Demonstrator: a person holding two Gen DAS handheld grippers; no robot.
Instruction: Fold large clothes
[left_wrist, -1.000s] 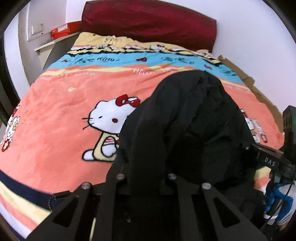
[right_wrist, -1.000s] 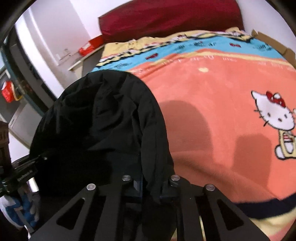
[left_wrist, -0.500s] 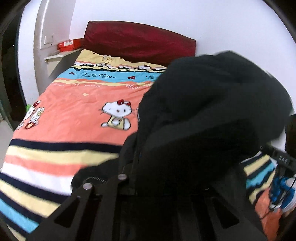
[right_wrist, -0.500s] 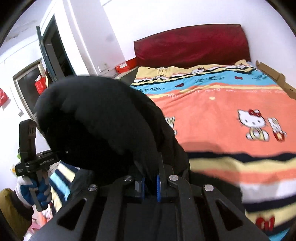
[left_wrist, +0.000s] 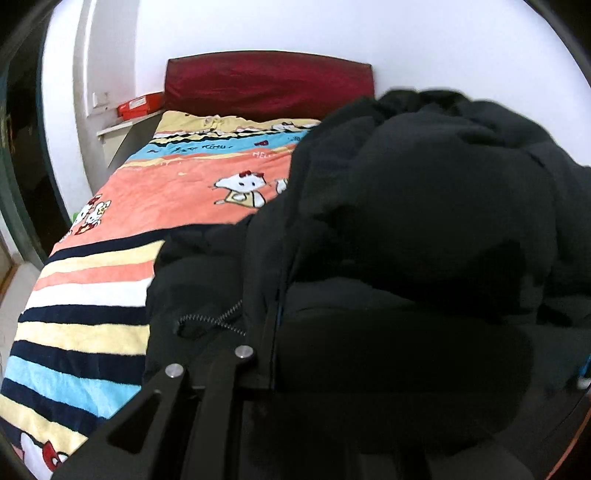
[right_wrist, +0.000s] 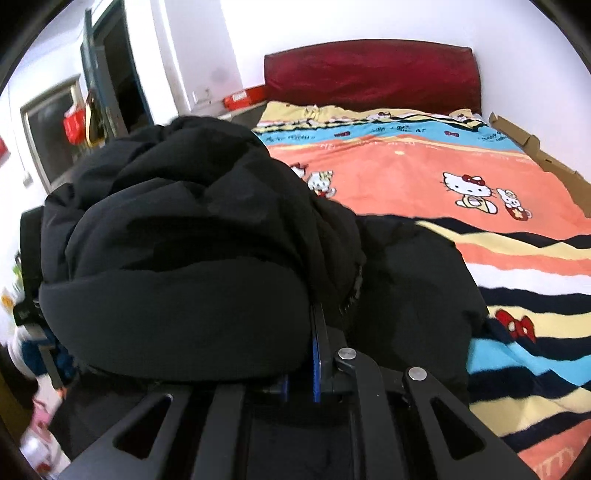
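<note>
Left gripper (left_wrist: 275, 325) angled down toward the bed, jaws clamped tight on the black jacket (left_wrist: 424, 221) — fabric heaped over the right finger, hiding it. The jacket bulges up between the two grippers, its lower part lying on the near, striped end of the cartoon-cat blanket (left_wrist: 92, 295). Right gripper (right_wrist: 312, 354) tilted down likewise, blue pads (right_wrist: 316, 350) nearly together, pinching a jacket fold — bulk mounded to its left. Red headboard (right_wrist: 369, 74) at far end.

- Your right tongs (right_wrist: 301, 354) are clamped on a bulky black padded jacket (right_wrist: 177, 251), bunched high.
- Its lower part drapes onto the striped cartoon-cat blanket (right_wrist: 517, 258) covering the bed.
- A dark red headboard (right_wrist: 369, 74) stands behind.
</note>
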